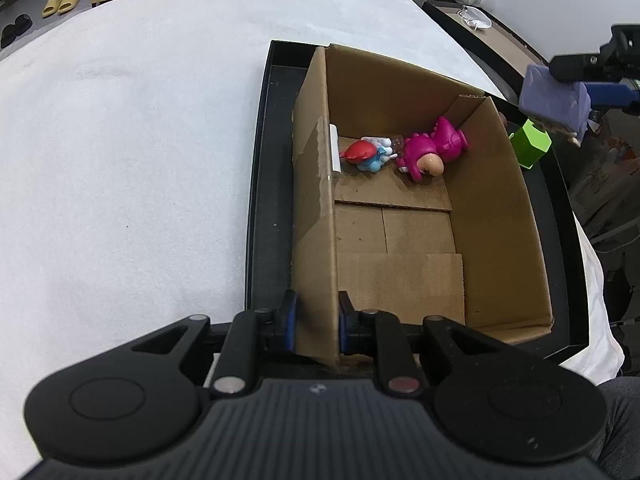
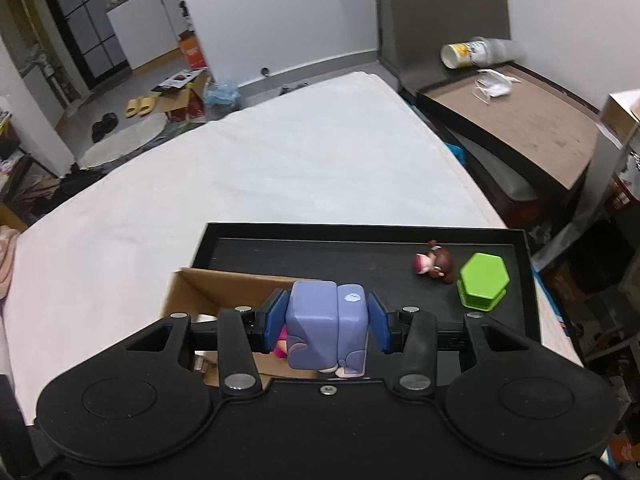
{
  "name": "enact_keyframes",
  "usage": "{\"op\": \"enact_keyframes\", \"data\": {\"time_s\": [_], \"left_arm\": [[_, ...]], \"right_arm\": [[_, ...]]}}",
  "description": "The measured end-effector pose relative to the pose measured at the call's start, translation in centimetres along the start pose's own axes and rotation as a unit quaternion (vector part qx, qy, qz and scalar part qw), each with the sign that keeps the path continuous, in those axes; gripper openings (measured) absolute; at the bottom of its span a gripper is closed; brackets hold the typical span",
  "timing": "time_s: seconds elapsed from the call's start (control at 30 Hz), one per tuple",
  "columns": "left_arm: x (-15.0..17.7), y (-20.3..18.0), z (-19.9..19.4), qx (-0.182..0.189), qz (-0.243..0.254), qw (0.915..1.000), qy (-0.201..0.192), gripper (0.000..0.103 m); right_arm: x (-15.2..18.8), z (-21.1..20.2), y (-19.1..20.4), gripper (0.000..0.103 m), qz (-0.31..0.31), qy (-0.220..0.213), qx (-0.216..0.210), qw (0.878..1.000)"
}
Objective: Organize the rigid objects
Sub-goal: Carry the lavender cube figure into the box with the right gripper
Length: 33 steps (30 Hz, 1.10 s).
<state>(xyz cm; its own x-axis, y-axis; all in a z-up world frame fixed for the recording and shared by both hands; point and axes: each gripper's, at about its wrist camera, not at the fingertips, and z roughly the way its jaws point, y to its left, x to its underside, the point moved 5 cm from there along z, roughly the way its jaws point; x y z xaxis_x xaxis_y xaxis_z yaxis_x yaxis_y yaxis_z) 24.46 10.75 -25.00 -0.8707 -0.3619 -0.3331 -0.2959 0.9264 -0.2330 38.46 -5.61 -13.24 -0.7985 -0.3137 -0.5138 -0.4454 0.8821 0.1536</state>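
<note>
A cardboard box (image 1: pixel 496 216) stands in a black tray (image 1: pixel 272 208) on a white cloth. Inside the box lie a magenta dinosaur toy (image 1: pixel 432 148) and a red and blue toy (image 1: pixel 370 154). My left gripper (image 1: pixel 316 320) is shut on the box's left wall near its front corner. My right gripper (image 2: pixel 328 316) is shut on a purple block toy (image 2: pixel 326 324), held above the box's far right side; the block toy also shows in the left wrist view (image 1: pixel 554 102). A green hexagonal block (image 2: pixel 482 276) and a small brown-haired figure (image 2: pixel 434 264) lie on the tray (image 2: pixel 360 248) outside the box (image 2: pixel 192 292).
The white cloth (image 2: pixel 256 172) covers the table. A brown side table (image 2: pixel 520 120) with a tipped cup (image 2: pixel 460 54) and a mask stands to the right. Slippers (image 2: pixel 140 106) and boxes lie on the floor beyond.
</note>
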Motion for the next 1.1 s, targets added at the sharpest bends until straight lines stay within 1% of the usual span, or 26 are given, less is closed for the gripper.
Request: {"op": "enact_keyframes", "data": {"time_s": [0.17, 0.47, 0.83, 1.1], "left_arm": [[0.0, 0.1, -0.1, 0.003, -0.001, 1.0000, -0.002, 0.018], [0.0, 0.4, -0.1, 0.009, -0.006, 0.9999, -0.002, 0.018], [0.0, 0.7, -0.1, 0.018, -0.011, 0.9998, -0.003, 0.019], [0.0, 1.0, 0.0, 0.026, -0.014, 0.9996, -0.004, 0.019]], "right_arm": [[0.3, -0.1, 1.8, 0.043, -0.013, 0.003, -0.012, 1.000], [1.7, 1.0, 4.5, 0.043, -0.019, 0.024, -0.029, 0.999], [3.9, 3.4, 7.2, 0.043, -0.018, 0.060, -0.040, 0.997], [5.5, 5.4, 8.2, 0.043, -0.009, 0.088, -0.040, 0.995]]}}
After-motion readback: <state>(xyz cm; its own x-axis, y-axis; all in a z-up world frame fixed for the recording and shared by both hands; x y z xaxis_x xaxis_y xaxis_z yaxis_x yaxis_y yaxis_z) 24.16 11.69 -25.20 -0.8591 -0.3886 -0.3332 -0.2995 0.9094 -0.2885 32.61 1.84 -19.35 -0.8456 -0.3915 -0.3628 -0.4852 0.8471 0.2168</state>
